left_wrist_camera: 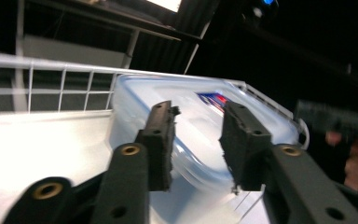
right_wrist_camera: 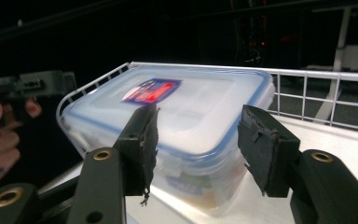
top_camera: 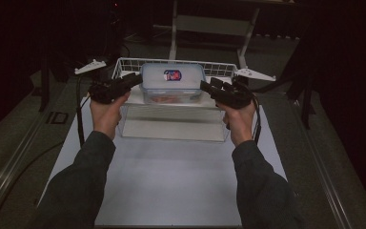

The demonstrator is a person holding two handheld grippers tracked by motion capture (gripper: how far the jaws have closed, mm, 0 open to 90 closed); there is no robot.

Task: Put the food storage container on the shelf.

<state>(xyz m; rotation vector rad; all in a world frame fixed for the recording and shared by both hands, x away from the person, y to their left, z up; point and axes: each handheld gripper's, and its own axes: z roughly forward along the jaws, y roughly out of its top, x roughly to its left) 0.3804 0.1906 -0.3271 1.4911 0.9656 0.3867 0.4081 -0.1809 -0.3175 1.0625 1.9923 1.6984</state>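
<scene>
Both hand-held grippers, left [top_camera: 134, 80] and right [top_camera: 206, 86], flank the container [top_camera: 172, 82] (jaws parted, not gripping).

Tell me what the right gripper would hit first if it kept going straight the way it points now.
Most likely the clear lidded container: the right gripper has its open jaws aimed at the container's near end, just short of it. Depth is hard to judge, so contact may be closer than it looks.

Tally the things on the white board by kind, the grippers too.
Lidded plastic food container: 1
White wire basket: 1
Handheld grippers: 2, left gripper and right gripper
Total: 4
</scene>
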